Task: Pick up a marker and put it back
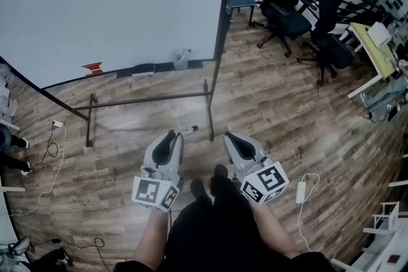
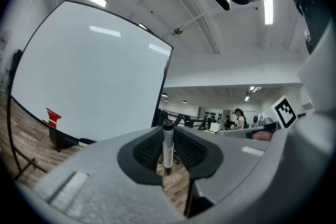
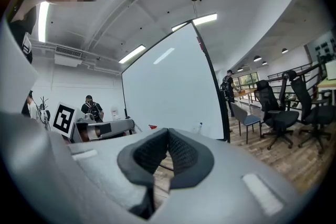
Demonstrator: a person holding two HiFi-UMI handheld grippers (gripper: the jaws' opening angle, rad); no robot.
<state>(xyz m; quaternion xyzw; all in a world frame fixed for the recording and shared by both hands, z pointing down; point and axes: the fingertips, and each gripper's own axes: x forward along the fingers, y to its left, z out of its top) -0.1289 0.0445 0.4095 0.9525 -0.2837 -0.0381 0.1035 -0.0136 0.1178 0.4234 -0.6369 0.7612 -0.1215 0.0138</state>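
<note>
Inside left gripper [image 2: 167,138], marker [image 2: 168,145] clamped; head view shows only tip.

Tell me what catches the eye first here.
The big whiteboard fills the upper left of the head view, standing on a wood floor. In front of it, the left gripper is shut on a marker clamped between its jaws. The right gripper beside it is shut and empty.
</note>
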